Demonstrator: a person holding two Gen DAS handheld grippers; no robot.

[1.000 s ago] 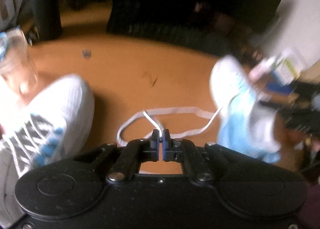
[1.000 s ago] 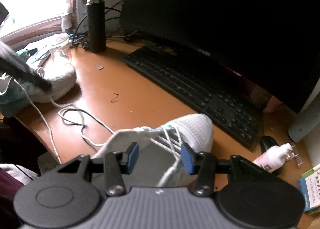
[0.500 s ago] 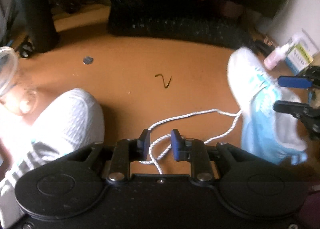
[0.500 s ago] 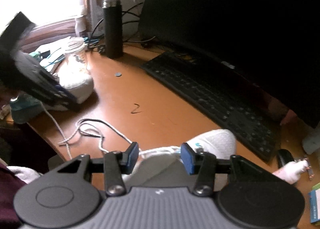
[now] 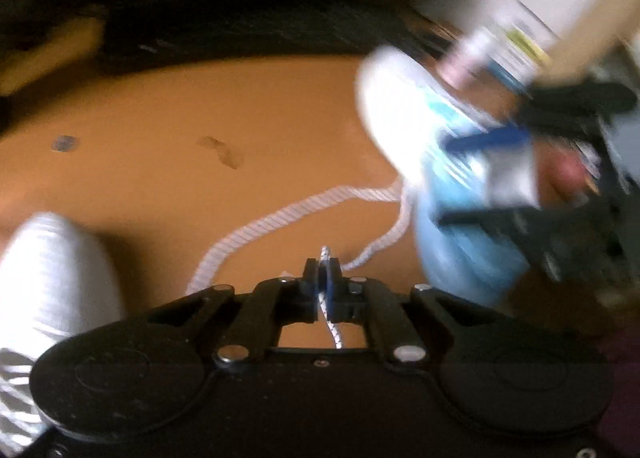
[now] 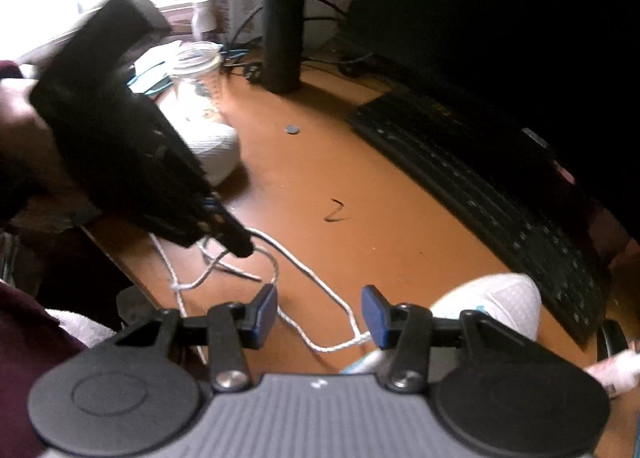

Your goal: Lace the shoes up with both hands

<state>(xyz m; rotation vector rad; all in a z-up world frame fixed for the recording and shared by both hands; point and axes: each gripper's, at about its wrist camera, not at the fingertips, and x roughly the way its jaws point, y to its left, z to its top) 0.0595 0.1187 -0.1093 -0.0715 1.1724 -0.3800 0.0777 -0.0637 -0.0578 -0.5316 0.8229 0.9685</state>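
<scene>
Lace pinched, shoe waiting

The left hand-held gripper (image 5: 322,272) clamps the shoelace (image 5: 280,217) on the counter (image 5: 200,105); the right hand-held gripper (image 6: 319,312) gapes empty over the shoe (image 6: 492,306), likely to steady it.

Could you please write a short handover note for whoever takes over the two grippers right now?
Left gripper: shut on the white shoelace, pinched near the desk's front edge.
Right gripper: open, holding nothing, hovering over the right shoe; the lace runs loose under it.
Second shoe sits by the glass jar.
Done: lace end picked up.
Left: thread it through the right shoe's eyelets; how far lacing has got is too blurred to judge.
</scene>
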